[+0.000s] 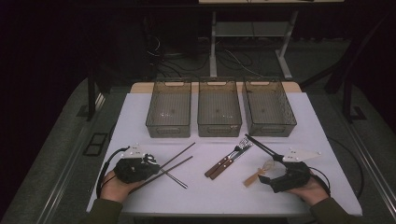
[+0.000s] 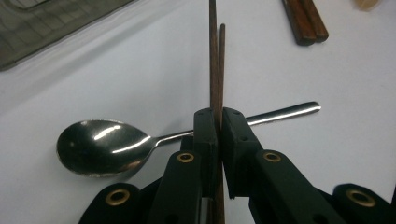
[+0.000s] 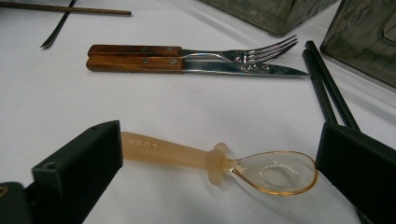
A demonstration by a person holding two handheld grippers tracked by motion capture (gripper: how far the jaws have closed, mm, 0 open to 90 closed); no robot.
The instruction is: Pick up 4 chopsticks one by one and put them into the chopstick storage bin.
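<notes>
My left gripper (image 1: 154, 167) (image 2: 218, 125) is shut on a pair of brown wooden chopsticks (image 1: 180, 158) (image 2: 215, 70), which run out ahead between its jaws. Under them a metal spoon (image 2: 102, 147) lies crosswise on the white table, its handle (image 1: 176, 180) sticking out to the right. My right gripper (image 1: 268, 177) (image 3: 219, 156) is open, one jaw on either side of an amber plastic spoon (image 1: 256, 175) (image 3: 205, 157) that lies flat on the table. Neither jaw touches it.
A wooden-handled fork (image 1: 233, 155) (image 3: 243, 55) and knife (image 3: 210, 67) lie side by side mid-table. Black chopsticks (image 1: 261, 144) (image 3: 327, 88) lie near the right bin. Three grey see-through bins (image 1: 169, 109) (image 1: 219, 109) (image 1: 268, 109) stand in a row at the back.
</notes>
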